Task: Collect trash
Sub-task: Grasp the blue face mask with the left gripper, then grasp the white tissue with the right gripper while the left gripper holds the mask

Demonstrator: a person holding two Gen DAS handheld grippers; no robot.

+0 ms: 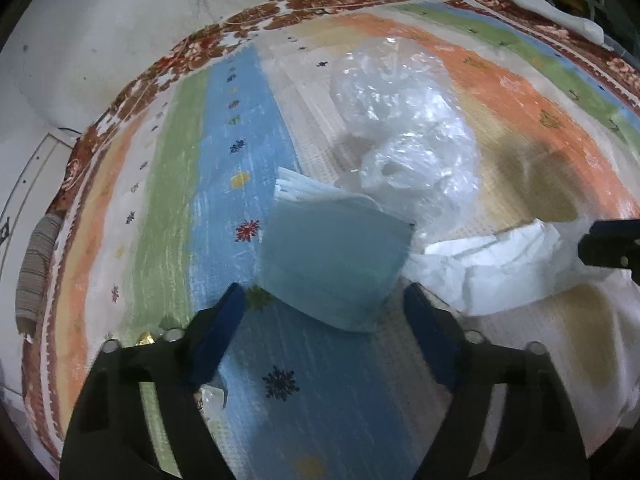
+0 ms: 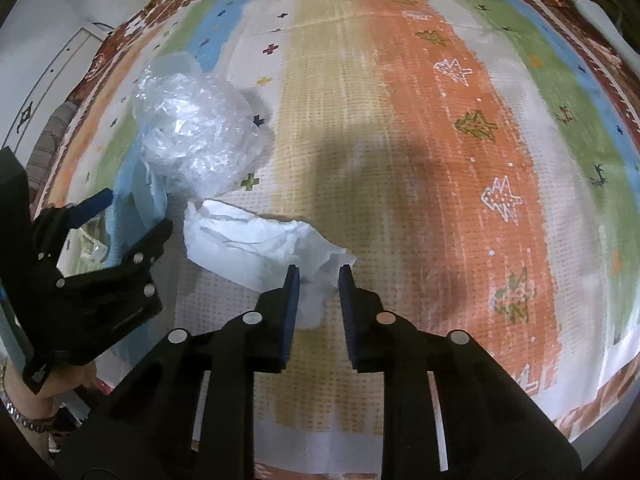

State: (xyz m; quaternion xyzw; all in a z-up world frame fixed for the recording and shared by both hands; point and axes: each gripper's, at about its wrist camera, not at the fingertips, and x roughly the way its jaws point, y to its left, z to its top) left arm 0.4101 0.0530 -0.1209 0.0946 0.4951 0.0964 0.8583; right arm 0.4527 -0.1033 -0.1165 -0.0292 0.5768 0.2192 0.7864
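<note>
A pale blue face mask [image 1: 334, 268] lies flat on my striped rug [image 1: 176, 184], its white pleated underside peeking out at the far edge. Just beyond it sits a crumpled clear plastic bag [image 1: 404, 120], puffed up. Beside both, a wrinkled white tissue [image 2: 256, 246] lies spread

A striped rug [image 2: 420, 128] is lying spread flat, showing bands of blue, green, cream, tan and orange with small flower and tree motifs and a dark red floral border, and it is resting on a pale floor [image 1: 100, 40] that is showing beyond its edge. A crumpled clear plastic bag [image 1: 404, 120] is sitting on the rug's cream band, with a light blue face mask [image 1: 332, 264] lying just beside it over the blue stripe. A crumpled white tissue [image 2: 256, 244] is lying near both, on the cream and tan bands.
</note>
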